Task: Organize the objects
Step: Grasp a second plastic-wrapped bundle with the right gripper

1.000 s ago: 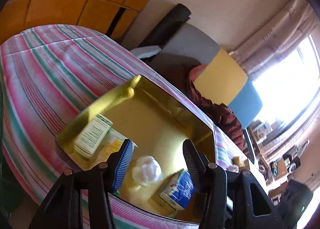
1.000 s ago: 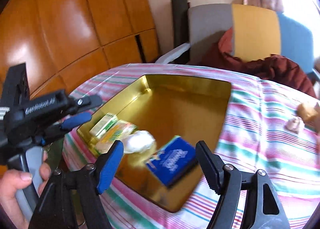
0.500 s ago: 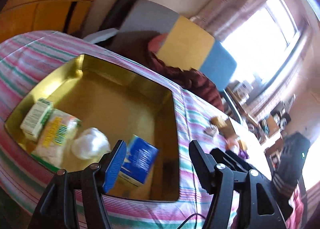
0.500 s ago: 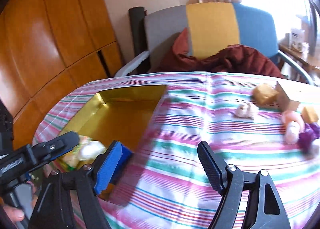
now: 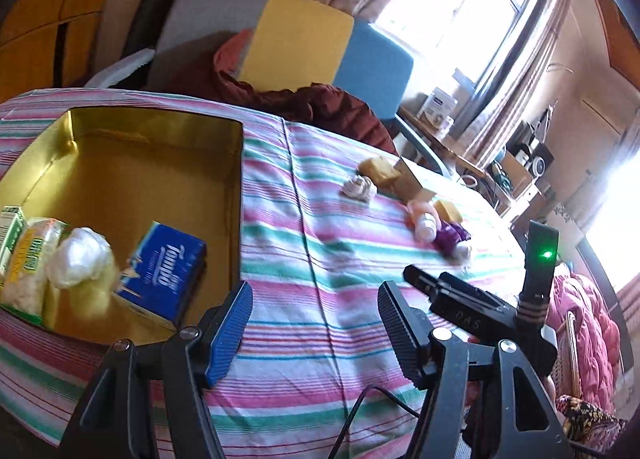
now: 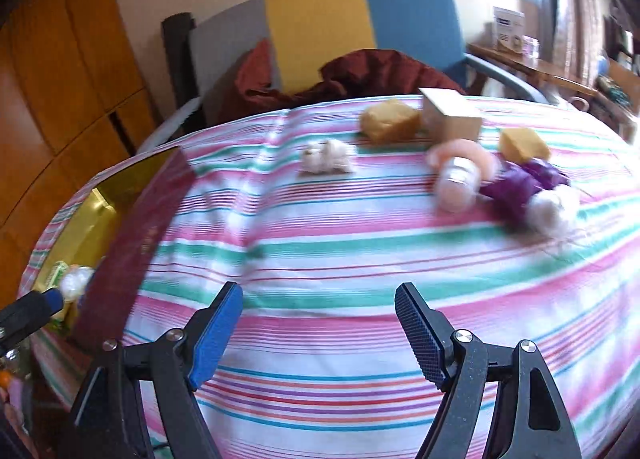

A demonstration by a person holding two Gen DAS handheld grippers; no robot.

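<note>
Reaching for the white wad (image 6: 327,155) well beyond the gold tin (image 5: 236,163), I'd bring the right gripper (image 6: 319,333) (empty, jaws spread) down squarely over it. My left gripper (image 5: 316,323) also gapes empty just beside the tin.

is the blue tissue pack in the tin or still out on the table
In the tin: the blue tissue pack leans inside the gold tin, beside a white wad.

A lived-in home: a tabletop under a striped cloth (image 5: 328,299), a tricolour armchair (image 6: 360,19) draped with a maroon garment (image 6: 360,71), curtained window (image 5: 460,7) and wooden wardrobe doors (image 6: 60,79).
</note>
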